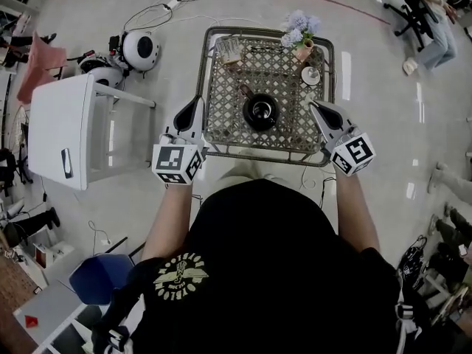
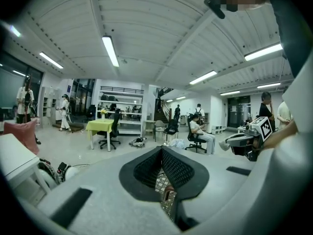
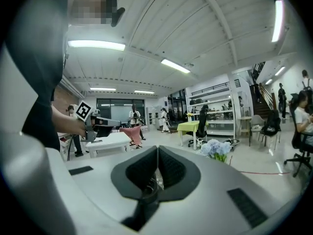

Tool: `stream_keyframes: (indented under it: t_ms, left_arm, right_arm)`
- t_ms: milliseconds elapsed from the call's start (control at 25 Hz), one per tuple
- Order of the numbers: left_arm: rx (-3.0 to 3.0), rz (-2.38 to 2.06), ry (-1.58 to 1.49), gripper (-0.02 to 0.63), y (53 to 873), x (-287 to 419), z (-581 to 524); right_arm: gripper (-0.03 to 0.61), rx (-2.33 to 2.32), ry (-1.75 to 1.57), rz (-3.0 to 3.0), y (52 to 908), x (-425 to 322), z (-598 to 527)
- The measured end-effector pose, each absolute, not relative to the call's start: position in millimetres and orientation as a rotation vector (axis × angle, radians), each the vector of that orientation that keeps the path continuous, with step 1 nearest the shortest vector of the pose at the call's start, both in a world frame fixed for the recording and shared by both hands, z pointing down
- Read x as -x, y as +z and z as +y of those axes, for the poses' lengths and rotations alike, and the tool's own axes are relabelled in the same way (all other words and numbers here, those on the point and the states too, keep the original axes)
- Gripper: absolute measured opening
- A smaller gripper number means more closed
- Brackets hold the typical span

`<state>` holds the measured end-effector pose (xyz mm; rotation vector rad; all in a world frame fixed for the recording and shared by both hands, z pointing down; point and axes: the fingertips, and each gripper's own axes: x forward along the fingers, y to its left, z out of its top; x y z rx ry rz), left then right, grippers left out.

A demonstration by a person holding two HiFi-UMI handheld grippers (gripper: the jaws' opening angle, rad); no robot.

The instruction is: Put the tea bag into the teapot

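A black teapot [image 1: 260, 111] with its lid off stands in the middle of a small wicker table [image 1: 221, 135]. At the table's far left corner sits a small light holder [image 1: 230, 50]; I cannot tell whether tea bags are in it. My left gripper [image 1: 198, 100] hovers at the table's left edge, left of the teapot, jaws shut and nothing between them [image 2: 161, 151]. At the table's right edge my right gripper [image 1: 316, 107] is likewise shut and empty [image 3: 157, 151]. Both point away from me over the tabletop.
On the far right corner stand a vase of pale blue flowers [image 1: 301, 32] and a small white dish [image 1: 310, 76]. A white cabinet [image 1: 63, 127] stands left of the table, round white devices [image 1: 140, 49] and cables behind it. A seated person [image 1: 435, 13] is far right.
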<state>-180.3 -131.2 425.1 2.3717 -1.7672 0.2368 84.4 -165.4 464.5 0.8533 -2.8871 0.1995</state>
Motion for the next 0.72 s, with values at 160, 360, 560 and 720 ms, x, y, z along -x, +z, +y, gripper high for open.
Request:
stream_keyframes:
  t_ms: [160,360,560,720]
  left_arm:
    - [-2.366,-1.784,0.234,-0.005,423,185,-128]
    - [-2.37,-1.781,0.231,-0.005,427,184,-133]
    - [-2.391,-1.759,0.24,-0.005,424,177,-133]
    - [-2.381,-1.779,0.237,-0.005,424,184,-133]
  right_arm:
    - [0.011,-0.778,0.19,-2.885,465,-61,-162]
    - [0.011,-0.64,0.172,-2.868,473,-23,-160]
    - [0.011,-0.574,0.139,-2.832,477,3,-155]
    - [0.012,-0.543,0.142,-2.838,479,12,-156]
